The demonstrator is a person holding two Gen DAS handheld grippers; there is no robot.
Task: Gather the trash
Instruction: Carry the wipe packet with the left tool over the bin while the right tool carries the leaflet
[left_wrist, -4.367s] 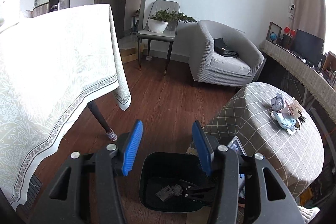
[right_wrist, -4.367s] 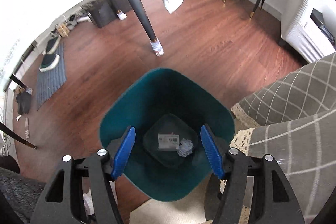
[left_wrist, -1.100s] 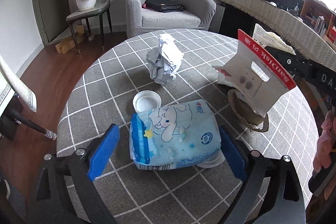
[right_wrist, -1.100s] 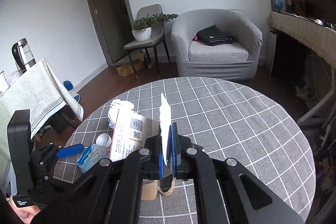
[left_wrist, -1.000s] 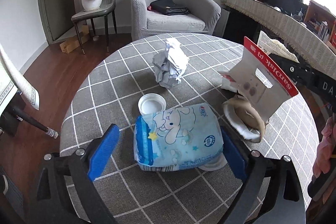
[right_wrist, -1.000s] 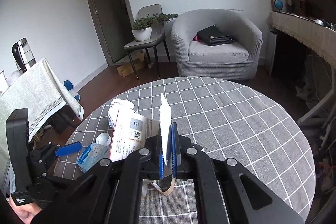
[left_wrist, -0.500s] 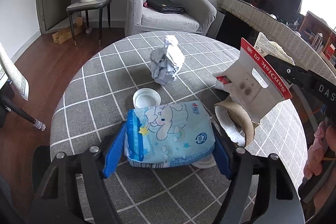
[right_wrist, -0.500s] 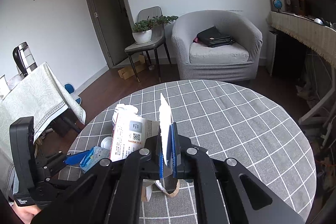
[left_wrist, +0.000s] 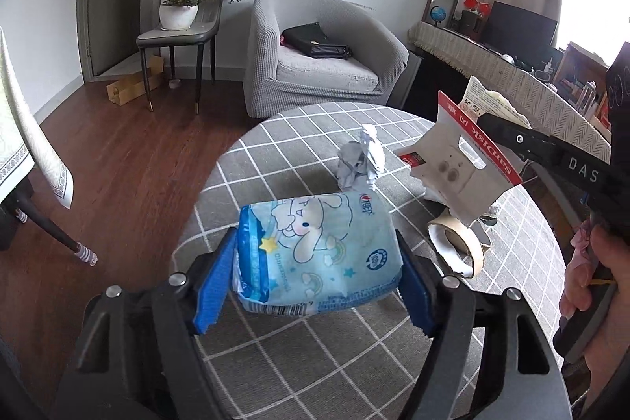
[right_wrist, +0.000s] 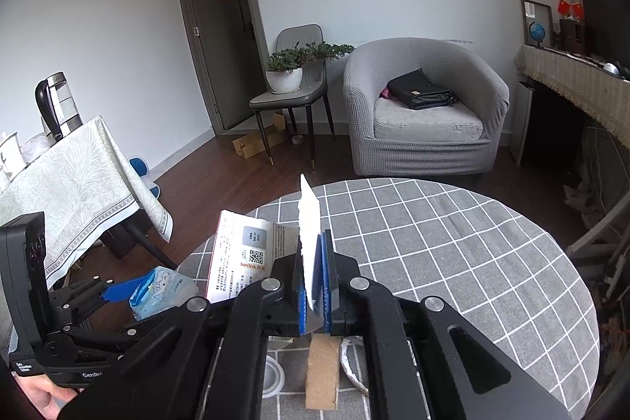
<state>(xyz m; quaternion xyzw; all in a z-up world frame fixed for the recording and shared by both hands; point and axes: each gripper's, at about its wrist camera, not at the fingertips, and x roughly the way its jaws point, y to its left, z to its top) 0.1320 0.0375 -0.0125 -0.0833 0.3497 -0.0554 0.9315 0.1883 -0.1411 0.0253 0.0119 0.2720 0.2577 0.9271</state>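
The left tool point(left_wrist: 315, 272) clamps one light blue plastic tissue pack printed with a cartoon dog point(left_wrist: 315, 250) between its blue pads, lifted above the round worktop in a grey checked cloth point(left_wrist: 275, 341). The right tool point(right_wrist: 313, 288), jaws nearly together, pinches one white-and-red torn card package point(right_wrist: 252, 254). On the cloth lie one crumpled grey-white paper ball point(left_wrist: 360, 164) and one brown cardboard tape roll point(left_wrist: 456, 250). One white round lid point(right_wrist: 273, 376) sits near the roll.
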